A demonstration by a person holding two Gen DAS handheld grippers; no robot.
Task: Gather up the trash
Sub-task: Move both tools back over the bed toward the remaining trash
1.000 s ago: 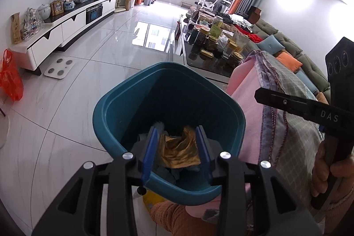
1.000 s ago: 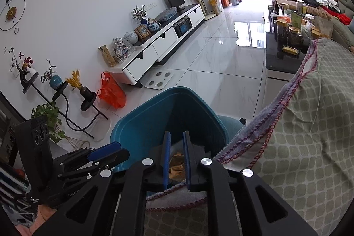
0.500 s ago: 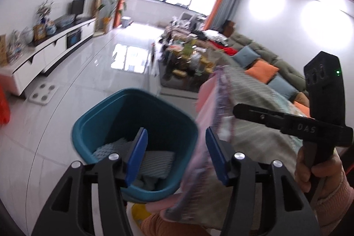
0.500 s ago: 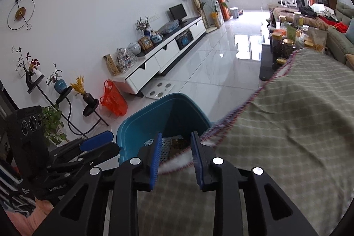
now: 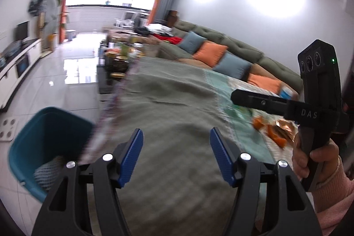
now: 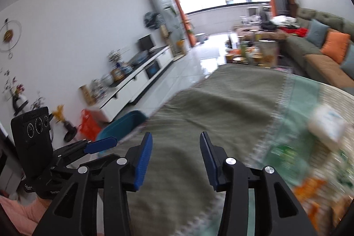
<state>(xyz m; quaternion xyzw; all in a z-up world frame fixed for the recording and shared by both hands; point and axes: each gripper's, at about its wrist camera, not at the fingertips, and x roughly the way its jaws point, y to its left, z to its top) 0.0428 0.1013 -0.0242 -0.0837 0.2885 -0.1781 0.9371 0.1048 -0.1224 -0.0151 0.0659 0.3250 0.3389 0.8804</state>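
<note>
My left gripper hangs over the grey-green tablecloth, its jaws opening with nothing between them. The teal bin stands on the floor at the table's left edge, with crumpled rubbish inside. My right gripper is also over the cloth, jaws opening and empty. Blurred trash lies to its right: a white packet, a green wrapper and orange peels. The left wrist view shows the peels and a gold wrapper under the right gripper.
A green sofa with orange and blue cushions runs along the right wall. A dark coffee table crowded with jars stands beyond the cloth. A white TV cabinet lines the left wall, with a red bag on the floor beside it.
Both grippers swung away from above the bin to over the tablecloth and opened wider. The gold wrapper that sat between my left jaws is gone from them.
</note>
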